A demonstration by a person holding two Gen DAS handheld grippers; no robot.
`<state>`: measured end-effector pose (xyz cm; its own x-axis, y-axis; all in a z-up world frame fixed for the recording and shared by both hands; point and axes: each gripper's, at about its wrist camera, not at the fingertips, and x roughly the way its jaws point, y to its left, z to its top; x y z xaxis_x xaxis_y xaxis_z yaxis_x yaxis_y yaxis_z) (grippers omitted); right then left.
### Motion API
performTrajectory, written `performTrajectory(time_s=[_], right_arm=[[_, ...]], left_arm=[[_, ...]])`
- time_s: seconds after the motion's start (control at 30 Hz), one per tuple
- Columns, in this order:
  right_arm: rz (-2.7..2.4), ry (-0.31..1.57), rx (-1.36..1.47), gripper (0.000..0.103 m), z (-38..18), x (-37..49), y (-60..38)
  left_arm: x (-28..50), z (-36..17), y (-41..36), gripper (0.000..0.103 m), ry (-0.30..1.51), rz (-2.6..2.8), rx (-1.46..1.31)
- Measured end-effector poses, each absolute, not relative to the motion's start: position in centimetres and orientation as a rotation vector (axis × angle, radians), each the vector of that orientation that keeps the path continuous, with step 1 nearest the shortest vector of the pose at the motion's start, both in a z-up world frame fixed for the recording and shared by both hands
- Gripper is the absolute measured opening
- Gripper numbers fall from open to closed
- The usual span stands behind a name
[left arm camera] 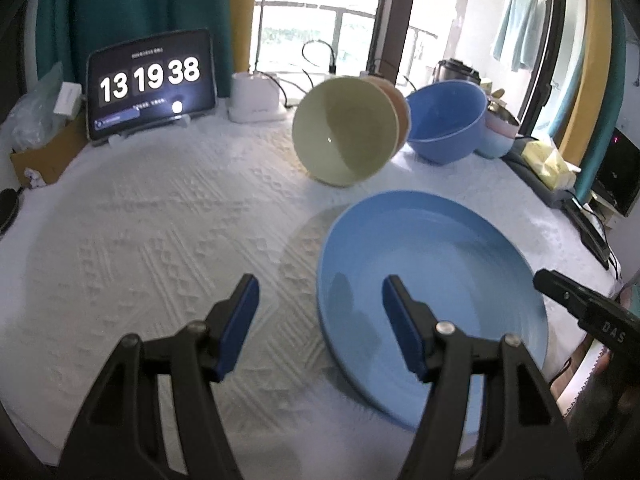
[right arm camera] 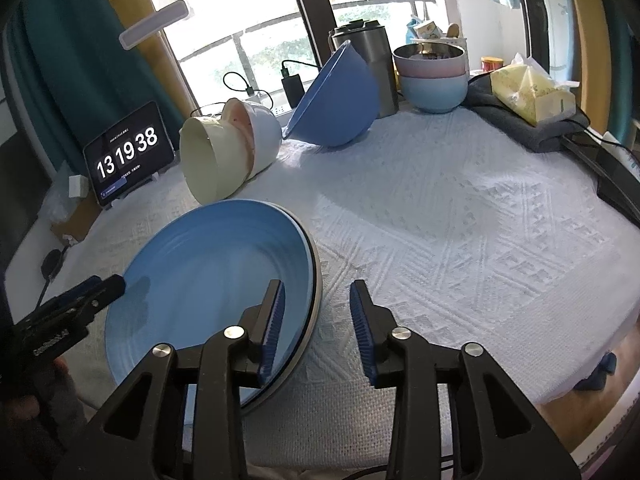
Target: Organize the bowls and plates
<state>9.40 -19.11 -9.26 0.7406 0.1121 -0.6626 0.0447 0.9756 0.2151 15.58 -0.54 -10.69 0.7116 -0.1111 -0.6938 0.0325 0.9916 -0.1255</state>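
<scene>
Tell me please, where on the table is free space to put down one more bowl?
The widest bare patch of the white tablecloth lies right of the blue plate, in front of the large blue bowl. Another lies left of the plate, in front of the tablet clock. The back edge is crowded: nested tipped bowls, stacked bowls, tissue pack.

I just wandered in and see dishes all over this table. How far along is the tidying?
Partly done, it seems. The blue plates already sit stacked, and pink and blue bowls are nested at the back. Nothing is held: the left gripper and right gripper are both open beside the plates. Still left: the cream bowl stack lying on its side and the big blue bowl tipped on edge.
</scene>
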Motion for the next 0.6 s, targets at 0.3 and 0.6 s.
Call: performTrajectory(time_s=[0.3,0.6], right_arm=[[0.055,0.781,0.259,0.044,-10.9,10.4,-19.4],[0.085,0.793,0.284,0.044,-11.7,11.0,-19.2]], left_arm=[[17.2,-13.0,-2.0,0.066,0.866,-0.095,-0.079],[17.5,-13.1,-3.0,0.066,0.851,-0.137,-0.064]])
